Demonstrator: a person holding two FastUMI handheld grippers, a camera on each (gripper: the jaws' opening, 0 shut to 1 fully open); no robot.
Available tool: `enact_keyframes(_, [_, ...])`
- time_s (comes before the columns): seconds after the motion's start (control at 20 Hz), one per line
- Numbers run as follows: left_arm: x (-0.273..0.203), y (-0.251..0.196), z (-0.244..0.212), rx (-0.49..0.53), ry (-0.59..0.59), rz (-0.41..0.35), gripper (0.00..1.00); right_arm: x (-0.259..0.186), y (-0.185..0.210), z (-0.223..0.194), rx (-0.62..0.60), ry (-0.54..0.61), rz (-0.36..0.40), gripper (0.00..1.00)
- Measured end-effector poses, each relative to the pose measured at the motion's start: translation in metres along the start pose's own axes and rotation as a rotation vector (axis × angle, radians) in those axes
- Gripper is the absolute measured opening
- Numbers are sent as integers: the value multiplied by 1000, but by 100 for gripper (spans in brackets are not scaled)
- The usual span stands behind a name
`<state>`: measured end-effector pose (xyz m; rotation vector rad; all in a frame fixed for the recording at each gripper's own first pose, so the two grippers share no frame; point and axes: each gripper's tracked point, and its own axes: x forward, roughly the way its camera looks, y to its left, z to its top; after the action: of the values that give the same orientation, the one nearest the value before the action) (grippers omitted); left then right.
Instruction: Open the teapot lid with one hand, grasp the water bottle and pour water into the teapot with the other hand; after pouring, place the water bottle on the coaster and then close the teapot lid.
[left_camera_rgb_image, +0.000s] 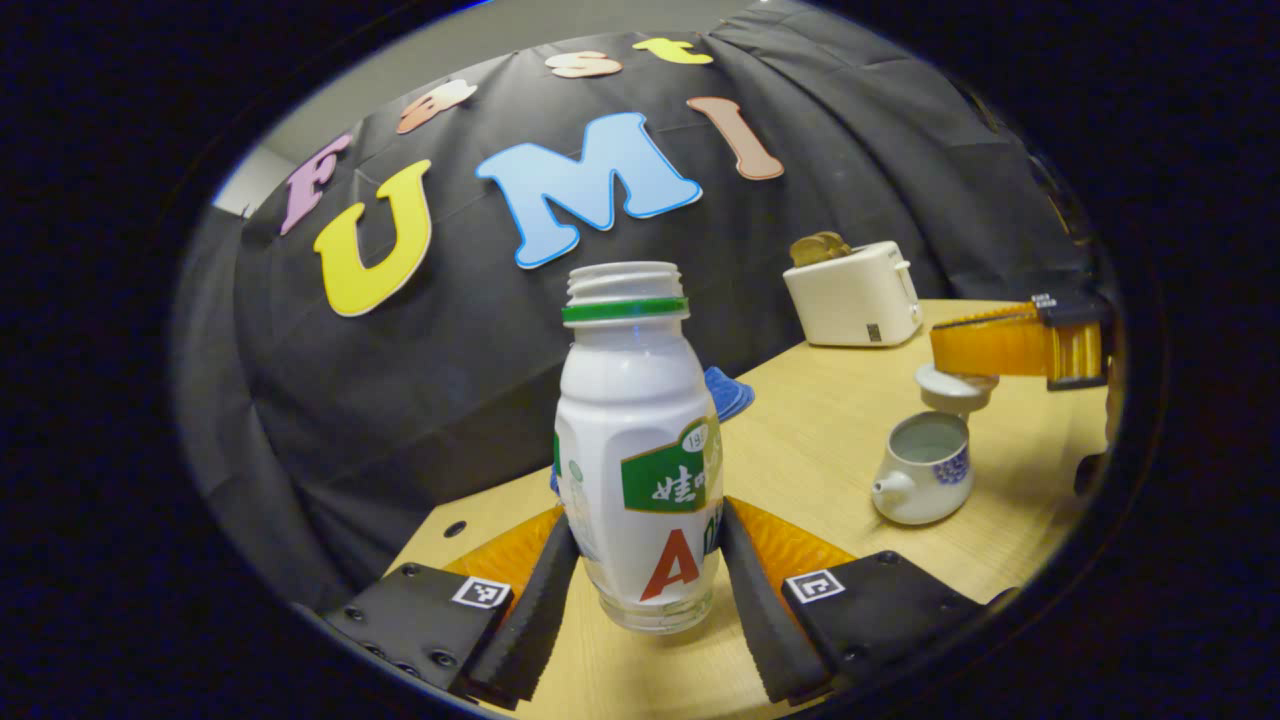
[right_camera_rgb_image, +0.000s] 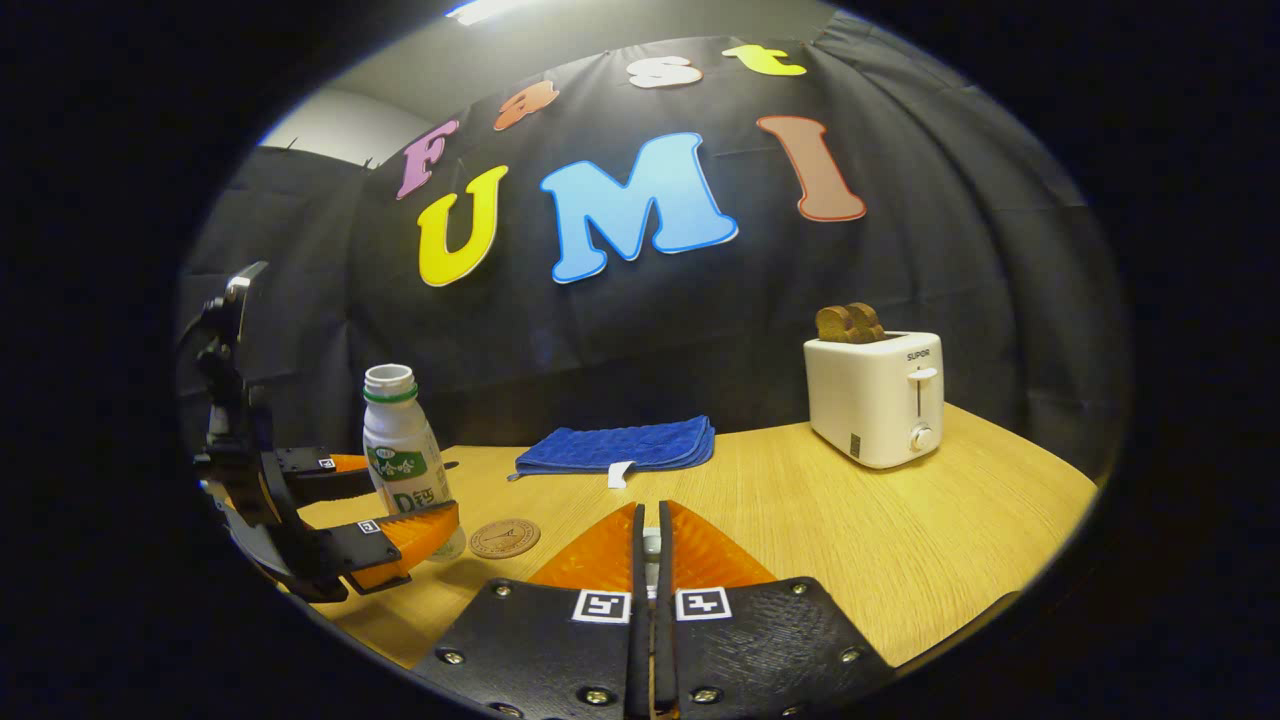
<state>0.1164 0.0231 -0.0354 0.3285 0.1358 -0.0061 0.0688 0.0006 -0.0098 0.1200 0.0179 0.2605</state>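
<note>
Because the bottle stands uncapped on the table with liquid inside, the main risk is a spill. The left gripper has a finger close against each side of it, low on the body, though I cannot tell whether they press yet. A low hold on a tall bottle could let it tilt or slip as it is lifted and carried over. The teapot sits well apart to the right, and its mouth is small, so a quick tip would probably splash past it onto the wood. The right gripper is clenched on the lid, pinching its small knob just above the open pot. If that thin pinch loosens, the lid would drop onto the rim and might chip.

Black cloth closes the booth behind the pale wooden table. A toaster with bread slices stands at the far right, a folded blue cloth lies at the back, and the round coaster waits just beside the bottle.
</note>
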Motion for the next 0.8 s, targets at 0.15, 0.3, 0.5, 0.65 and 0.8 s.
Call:
enact_keyframes(0.15, [-6,13,1,-97,-16,-1,81,5,9,-5,-19,14,11,2])
enact_keyframes(0.3, [-6,26,0,-186,-18,-15,87,9,14,-13,-31,36,17,2])
enact_keyframes(0.5, [-8,44,-5,-279,-23,-12,90,15,15,-17,-49,46,8,2])
enact_keyframes(0.65, [-11,55,-12,-314,-24,-1,90,17,15,-22,-68,59,1,2])
enact_keyframes(0.8, [-13,64,-13,-329,-29,8,90,17,15,-22,-85,62,-4,2])
